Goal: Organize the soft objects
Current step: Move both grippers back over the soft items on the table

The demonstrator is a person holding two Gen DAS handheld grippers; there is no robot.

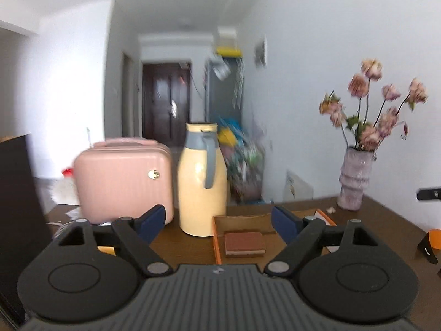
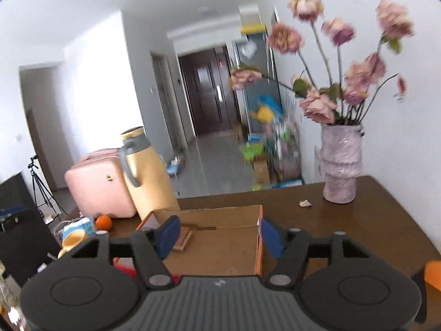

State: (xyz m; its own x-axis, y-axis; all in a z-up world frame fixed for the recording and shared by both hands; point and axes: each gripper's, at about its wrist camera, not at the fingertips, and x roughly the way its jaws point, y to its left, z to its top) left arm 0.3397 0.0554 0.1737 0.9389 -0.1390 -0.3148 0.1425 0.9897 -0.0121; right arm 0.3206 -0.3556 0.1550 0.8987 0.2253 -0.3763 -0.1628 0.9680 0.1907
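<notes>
A shallow cardboard box with orange sides (image 1: 217,237) (image 2: 257,251) lies on the brown table. A brown soft block like a sponge (image 1: 244,244) (image 2: 184,237) lies inside it near its left side. My left gripper (image 1: 219,224) is open and empty, held above the table over the near part of the box and the block. My right gripper (image 2: 219,237) is open and empty, held above the box, its left finger next to the block.
A pink case (image 1: 122,180) (image 2: 97,184) and a yellow flask (image 1: 202,179) (image 2: 147,173) stand behind the box. A vase of flowers (image 1: 355,179) (image 2: 341,162) stands at the back right. An orange (image 2: 104,223), a cup (image 2: 73,241) and a dark box (image 1: 19,207) are at the left.
</notes>
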